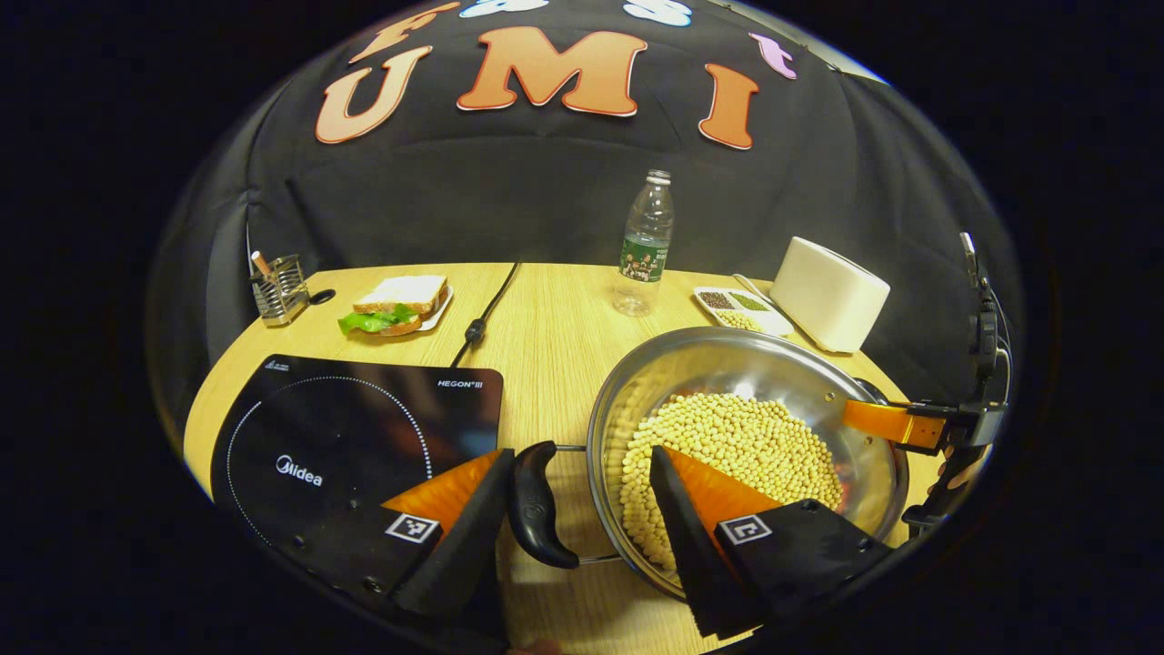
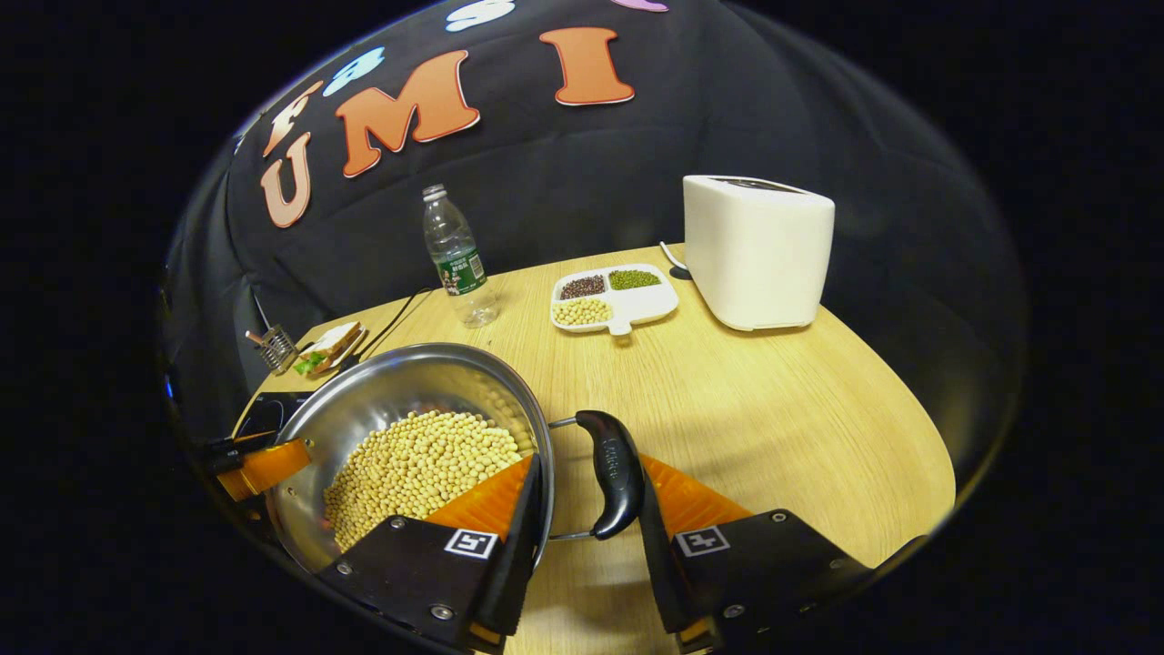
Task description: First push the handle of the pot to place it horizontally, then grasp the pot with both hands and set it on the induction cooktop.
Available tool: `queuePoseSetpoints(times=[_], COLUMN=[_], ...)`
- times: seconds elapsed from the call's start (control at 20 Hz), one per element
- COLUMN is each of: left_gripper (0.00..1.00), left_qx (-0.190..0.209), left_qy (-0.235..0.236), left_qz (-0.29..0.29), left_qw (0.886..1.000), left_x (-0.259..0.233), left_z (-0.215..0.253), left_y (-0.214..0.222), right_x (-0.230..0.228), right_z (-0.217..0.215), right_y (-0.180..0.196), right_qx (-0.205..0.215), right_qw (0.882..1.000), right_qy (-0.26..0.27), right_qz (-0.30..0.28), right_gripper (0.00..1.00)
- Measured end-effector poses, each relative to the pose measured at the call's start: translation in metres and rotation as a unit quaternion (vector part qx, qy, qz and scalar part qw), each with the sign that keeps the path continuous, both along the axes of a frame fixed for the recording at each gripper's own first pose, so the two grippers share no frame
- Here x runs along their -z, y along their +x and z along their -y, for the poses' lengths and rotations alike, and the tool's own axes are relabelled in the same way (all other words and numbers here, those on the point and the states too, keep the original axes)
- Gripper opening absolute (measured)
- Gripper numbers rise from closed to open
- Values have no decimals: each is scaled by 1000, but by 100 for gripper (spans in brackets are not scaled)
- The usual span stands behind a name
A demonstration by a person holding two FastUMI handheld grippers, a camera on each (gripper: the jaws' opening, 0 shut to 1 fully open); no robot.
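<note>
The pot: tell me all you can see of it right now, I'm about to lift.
The pot is a wide, shallow bowl of shiny metal, upright on the wooden table, right of the cooktop. Pale soybeans lie heaped inside. Each side has a black handle on wire brackets, lying level. Each hand-held gripper, left and right, straddles one handle and the rim, not visibly clamped.

steel pot point(image 1: 727, 364) w/ beans, beside cooktop point(image 1: 364, 428).
</note>
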State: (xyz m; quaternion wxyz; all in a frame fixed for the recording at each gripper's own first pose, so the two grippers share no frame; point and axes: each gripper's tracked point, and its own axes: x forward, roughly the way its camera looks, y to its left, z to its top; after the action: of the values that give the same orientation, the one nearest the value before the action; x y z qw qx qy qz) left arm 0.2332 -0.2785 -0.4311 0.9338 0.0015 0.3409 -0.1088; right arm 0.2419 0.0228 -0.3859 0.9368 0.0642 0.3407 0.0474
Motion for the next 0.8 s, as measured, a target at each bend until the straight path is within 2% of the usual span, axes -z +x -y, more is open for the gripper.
queuePoseSetpoints(times=[0.05, 0.1, 0.2, 0.3, 0.4, 0.6, 0.8], left_gripper=[94, 92, 71, 65, 60, 57, 56], left_qx=[7, 0, -11, -21, -18, -20, -18], left_qy=[-10, 1, -4, -4, -3, -24, -26], left_qz=[-6, -3, -23, -53, -57, -77, -59], left_qw=[1000, 1000, 1000, 998, 998, 997, 998], left_x=[5, 6, 9, 12, 12, 12, -23], left_z=[6, 1, -1, -2, 0, 1, -11], left_y=[-1, 1, 3, -1, -1, -10, -26], right_x=[0, 0, 0, -2, -3, -15, -41], right_z=[2, 4, 5, 5, 6, 8, 1], right_y=[-1, -1, -4, -4, -7, -20, -33], right_qx=[2, 5, 7, 14, 23, 36, 42], right_qw=[1000, 1000, 1000, 1000, 1000, 999, 999], right_qy=[0, -5, -6, 3, 11, 7, 16], right_qz=[0, 1, -3, -11, -16, -18, -8], right_gripper=[57, 57, 57, 54, 50, 48, 48])
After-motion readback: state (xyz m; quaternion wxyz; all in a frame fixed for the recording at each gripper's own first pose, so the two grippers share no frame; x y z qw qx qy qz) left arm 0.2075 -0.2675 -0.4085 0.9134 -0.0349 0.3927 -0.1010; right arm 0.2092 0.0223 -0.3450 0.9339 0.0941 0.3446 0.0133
